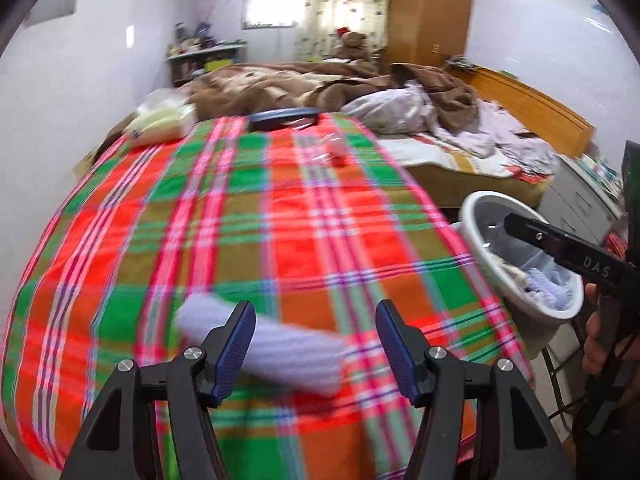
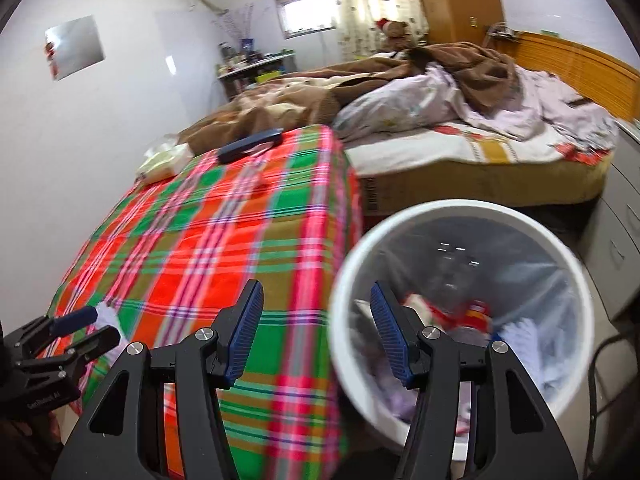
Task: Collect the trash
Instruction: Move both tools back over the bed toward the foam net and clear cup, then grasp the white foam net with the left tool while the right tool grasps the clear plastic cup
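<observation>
A white crumpled tissue (image 1: 260, 340) lies on the plaid tablecloth (image 1: 240, 220) near the front edge. My left gripper (image 1: 316, 338) is open just above it, the left finger over the tissue's middle. The tissue also shows in the right wrist view (image 2: 106, 314), beside the left gripper's fingers (image 2: 76, 318). My right gripper (image 2: 316, 332) is open and empty over the rim of the white trash bin (image 2: 348, 264), which holds tissues and wrappers in a clear liner. The bin also shows in the left wrist view (image 1: 476, 248), with the right gripper (image 1: 560, 246) above it.
A clear plastic wrapper with a red bit (image 1: 332, 152) lies far on the table. A dark blue flat case (image 1: 284, 117) and a pale bag (image 1: 164, 122) sit at the far edge. A bed with blankets (image 2: 460, 120) stands behind; a white cabinet (image 2: 616, 220) stands at right.
</observation>
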### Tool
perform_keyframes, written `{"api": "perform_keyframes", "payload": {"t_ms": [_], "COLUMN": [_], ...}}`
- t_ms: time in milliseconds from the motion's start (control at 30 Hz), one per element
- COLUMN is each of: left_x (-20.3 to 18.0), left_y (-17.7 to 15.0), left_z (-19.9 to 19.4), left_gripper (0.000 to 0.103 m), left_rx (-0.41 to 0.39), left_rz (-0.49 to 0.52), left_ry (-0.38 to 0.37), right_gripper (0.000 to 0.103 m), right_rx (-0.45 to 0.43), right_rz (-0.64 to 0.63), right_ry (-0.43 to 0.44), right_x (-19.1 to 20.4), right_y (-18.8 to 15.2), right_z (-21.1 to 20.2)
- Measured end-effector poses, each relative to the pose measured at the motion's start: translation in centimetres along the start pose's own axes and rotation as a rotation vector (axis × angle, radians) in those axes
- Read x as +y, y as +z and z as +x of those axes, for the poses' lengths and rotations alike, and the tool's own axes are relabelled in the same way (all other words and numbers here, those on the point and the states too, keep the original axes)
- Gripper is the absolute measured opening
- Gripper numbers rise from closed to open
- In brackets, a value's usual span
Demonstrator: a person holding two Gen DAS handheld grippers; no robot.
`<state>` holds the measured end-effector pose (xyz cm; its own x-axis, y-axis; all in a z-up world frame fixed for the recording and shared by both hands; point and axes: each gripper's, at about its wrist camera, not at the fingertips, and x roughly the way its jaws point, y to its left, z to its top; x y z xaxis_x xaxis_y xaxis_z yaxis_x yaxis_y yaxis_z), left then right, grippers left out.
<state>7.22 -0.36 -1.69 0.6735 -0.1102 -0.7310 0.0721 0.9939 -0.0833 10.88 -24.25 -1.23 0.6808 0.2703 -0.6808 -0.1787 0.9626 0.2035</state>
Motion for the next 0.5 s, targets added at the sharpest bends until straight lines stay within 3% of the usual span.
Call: {"api": "perform_keyframes", "payload": {"t_ms": [200, 367, 500], "left_x": [3.5, 5.0, 4.7], "left_y": [-1.0, -0.9, -0.2], "left_z": [0.8, 2.8, 4.0], "left_gripper": [0.063, 0.063, 0.063], "left_rx": [0.041, 0.076, 0.07], "left_rz": [-0.106, -0.21, -0.217], "left_ry": [0.026, -0.054, -0.071], "right_gripper": [0.057, 0.057, 0.057], "right_rx": [0.026, 0.044, 0.057], "right_rz": [-0.036, -0.067, -0.078], "right_ry": [0.047, 0.056, 0.044], "right_x": [2.3, 3.6, 3.7], "right_y": [0.3, 0.5, 0.9], "right_z": [1.6, 2.5, 3.0]}}
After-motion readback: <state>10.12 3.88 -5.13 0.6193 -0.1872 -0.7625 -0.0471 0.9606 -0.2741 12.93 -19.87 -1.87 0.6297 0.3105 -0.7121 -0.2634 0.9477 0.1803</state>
